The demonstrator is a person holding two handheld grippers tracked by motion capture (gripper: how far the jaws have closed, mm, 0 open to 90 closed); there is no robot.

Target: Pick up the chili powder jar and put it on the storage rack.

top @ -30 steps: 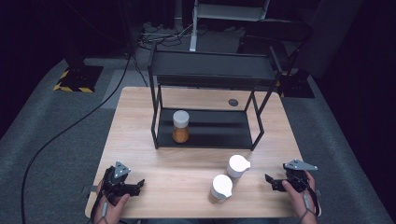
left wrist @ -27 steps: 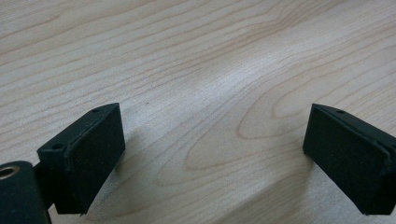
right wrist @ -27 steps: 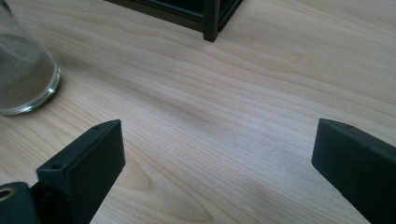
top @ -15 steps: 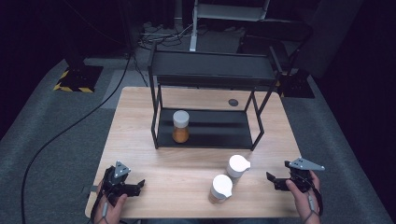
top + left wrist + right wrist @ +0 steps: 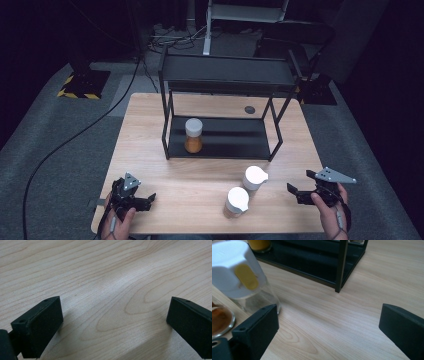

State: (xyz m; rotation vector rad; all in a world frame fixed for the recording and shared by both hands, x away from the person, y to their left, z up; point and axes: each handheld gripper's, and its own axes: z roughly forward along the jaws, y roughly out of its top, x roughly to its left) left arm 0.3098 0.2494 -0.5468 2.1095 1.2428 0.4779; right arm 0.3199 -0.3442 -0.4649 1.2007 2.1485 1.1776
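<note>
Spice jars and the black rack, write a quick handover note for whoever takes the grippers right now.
Left gripper: open, holds nothing, low over the light wooden table at its near left corner.
Right gripper: open, holds nothing, near the right edge, pointing at the jars.
One white-lidded glass jar of orange spice stands on the lower shelf of the black metal two-tier rack.
Two more white-lidded jars stand on the table in front: the rear one and the front one.
Likely left: shelve those two.
</note>
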